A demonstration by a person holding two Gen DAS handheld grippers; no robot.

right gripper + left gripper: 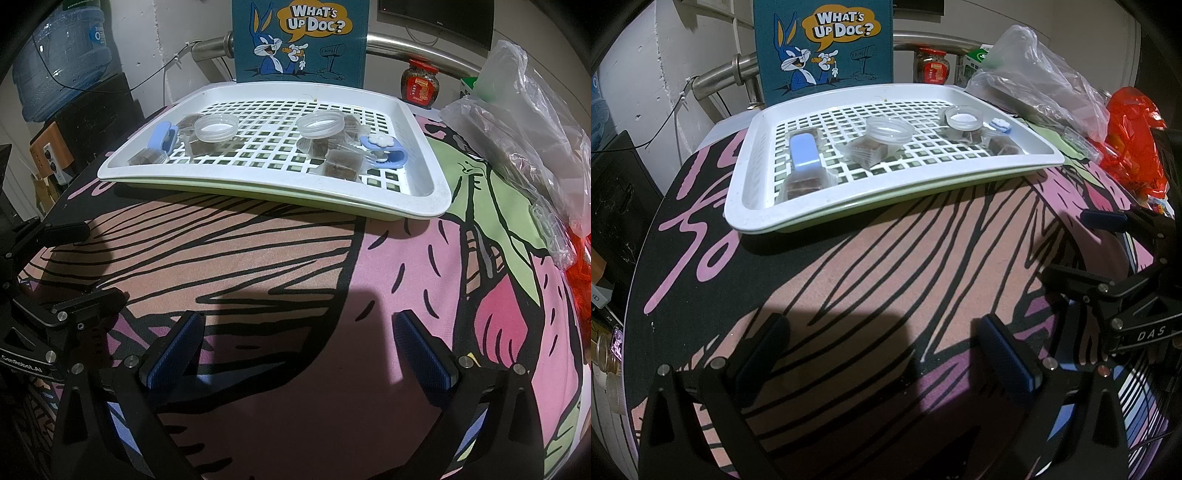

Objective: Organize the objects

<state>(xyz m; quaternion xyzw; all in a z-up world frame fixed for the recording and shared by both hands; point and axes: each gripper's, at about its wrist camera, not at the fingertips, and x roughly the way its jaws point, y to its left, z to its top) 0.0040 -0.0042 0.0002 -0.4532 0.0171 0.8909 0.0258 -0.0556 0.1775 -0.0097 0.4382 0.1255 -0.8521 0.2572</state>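
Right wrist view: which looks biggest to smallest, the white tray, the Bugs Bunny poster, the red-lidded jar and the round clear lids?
1. White tray
2. Poster
3. Jar; the two lids look about equal to it and to each other. They're nearer the camera, so I won't rank them.

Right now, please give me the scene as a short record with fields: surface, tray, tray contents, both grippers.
surface: printed cartoon mat
tray: white slotted tray on the mat's far side
tray contents: two clear round containers, wrapped brown snacks, two blue clips
left gripper: open, empty, above the mat
right gripper: open, empty, above the mat
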